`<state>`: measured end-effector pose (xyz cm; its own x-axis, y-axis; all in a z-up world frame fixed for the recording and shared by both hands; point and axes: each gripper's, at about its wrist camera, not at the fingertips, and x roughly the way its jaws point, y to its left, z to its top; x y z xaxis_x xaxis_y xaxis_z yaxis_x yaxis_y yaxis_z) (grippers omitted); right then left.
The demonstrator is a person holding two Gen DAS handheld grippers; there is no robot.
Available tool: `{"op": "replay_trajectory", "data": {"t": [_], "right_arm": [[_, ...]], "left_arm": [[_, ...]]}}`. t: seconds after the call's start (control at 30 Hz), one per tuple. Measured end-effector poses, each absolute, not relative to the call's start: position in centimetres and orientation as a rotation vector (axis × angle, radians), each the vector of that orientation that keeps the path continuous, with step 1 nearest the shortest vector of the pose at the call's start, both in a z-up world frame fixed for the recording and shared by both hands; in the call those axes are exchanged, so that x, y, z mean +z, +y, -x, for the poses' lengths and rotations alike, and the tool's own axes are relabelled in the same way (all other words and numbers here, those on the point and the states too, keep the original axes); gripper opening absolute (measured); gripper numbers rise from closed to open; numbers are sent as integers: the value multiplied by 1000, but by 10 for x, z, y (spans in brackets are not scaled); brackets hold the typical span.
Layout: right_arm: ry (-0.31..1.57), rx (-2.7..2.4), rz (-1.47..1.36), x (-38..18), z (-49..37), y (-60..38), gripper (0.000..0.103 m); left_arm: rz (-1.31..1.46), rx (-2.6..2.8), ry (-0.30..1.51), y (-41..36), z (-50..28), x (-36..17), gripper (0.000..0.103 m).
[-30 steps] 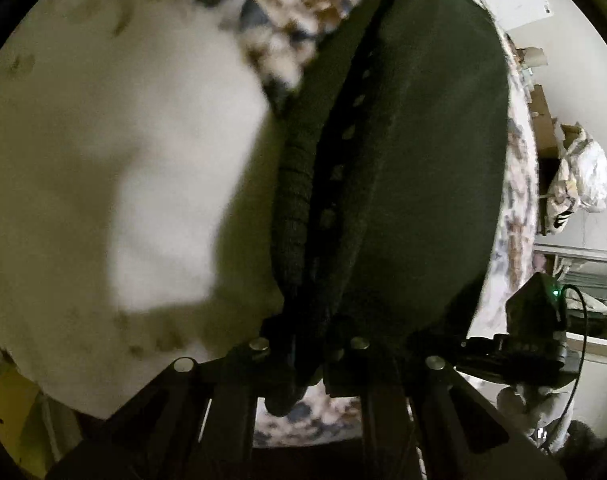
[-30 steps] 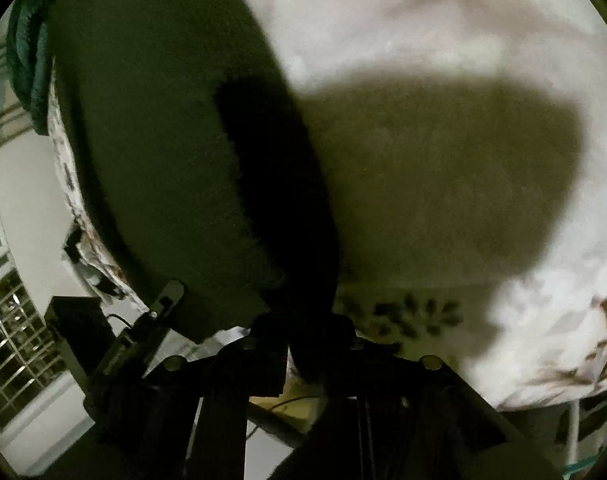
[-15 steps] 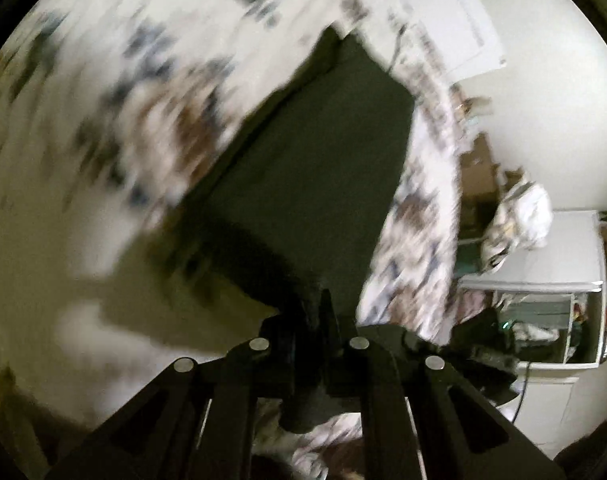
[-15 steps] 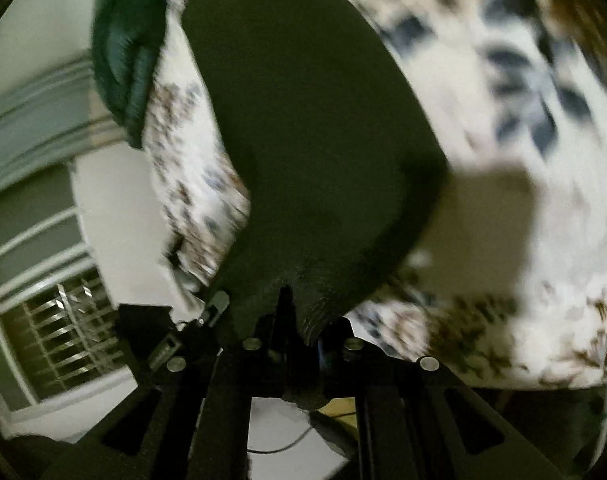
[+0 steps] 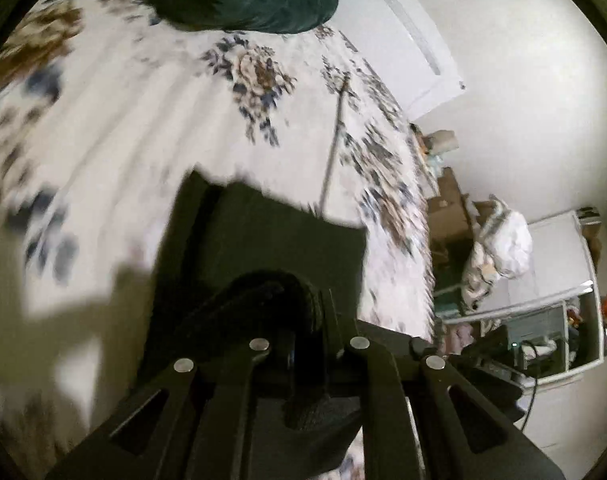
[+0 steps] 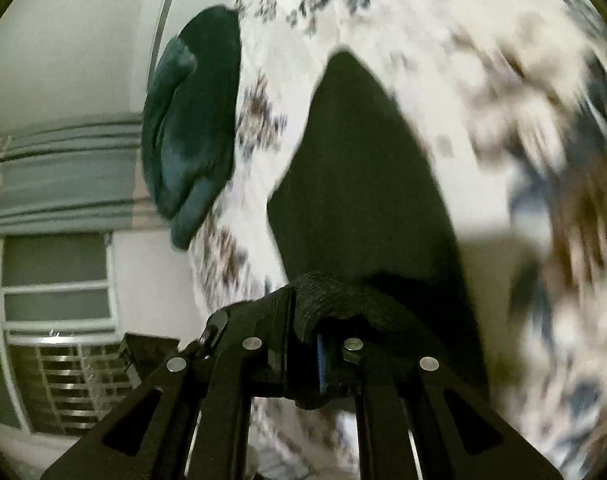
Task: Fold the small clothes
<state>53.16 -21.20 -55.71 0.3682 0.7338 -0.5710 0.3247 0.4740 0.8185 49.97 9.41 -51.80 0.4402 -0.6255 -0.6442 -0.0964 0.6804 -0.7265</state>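
A dark knit garment (image 5: 263, 248) with a ribbed, rolled edge hangs over a bed's floral sheet (image 5: 143, 128), white with blurred blue and brown blooms. The left gripper (image 5: 307, 344) pinches the bunched ribbed edge between its black fingers, angled down toward the bed. The right gripper (image 6: 303, 336) likewise clamps the same garment's (image 6: 363, 184) textured edge, its cloth tapering to a point. A crumpled teal cloth (image 6: 191, 136) lies near the bed's far edge.
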Motion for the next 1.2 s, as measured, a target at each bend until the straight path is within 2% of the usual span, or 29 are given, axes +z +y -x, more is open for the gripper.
{"op": "replay_trajectory", "data": {"t": [0.1,0.17,0.2,0.27,0.3,0.33,0.57,0.6,0.63,0.67,0.7,0.9,1.0,1.1,1.2], "right_arm": [[1223,319,-1117,-574,-599,-219,10],[1228,305,-1142,-584,-629,-225,14],[1233,295,-1158,-591,-644,-225,19],[1225,275,-1166,-598,-660,-231,53],[1203,269,-1170,-597,-666,-237,59],[1191,271,-1153,-593,-669,-242,63],[1286,257,-872,-600,-662,-242,64],[1314,262,-830,-605,-666,-235,63],[1329,265,-798,-609,-659,-234,55],[1331,272,-759,-610,-662,-227,25],[1330,268,-717,-611,-660,-224,9],[1271,240,-609,-588,-657,-209,7],[1257,223,-573,-582,-668,-203,7],[1324,179,-548,-601,-686,-199,7],[1423,139,-550,-625,-698,-200,9]], "left_arm": [[821,-380,1135,91,-558,-538,12],[865,-384,1131,97,-575,-545,19],[883,-370,1115,102,-578,-545,27],[919,-364,1069,115,-579,-542,42],[916,-347,1057,120,-577,-539,55],[909,-335,1037,125,-574,-538,58],[501,-275,1146,88,-590,-559,58],[441,-268,1160,79,-594,-564,55],[393,-269,1166,71,-597,-568,38],[354,-286,1170,64,-599,-571,14],[316,-285,1185,59,-601,-574,9],[396,-289,1130,83,-595,-557,9],[445,-271,1181,95,-610,-576,10],[512,-271,1255,103,-621,-600,14],[581,-295,1245,113,-609,-592,27]]}}
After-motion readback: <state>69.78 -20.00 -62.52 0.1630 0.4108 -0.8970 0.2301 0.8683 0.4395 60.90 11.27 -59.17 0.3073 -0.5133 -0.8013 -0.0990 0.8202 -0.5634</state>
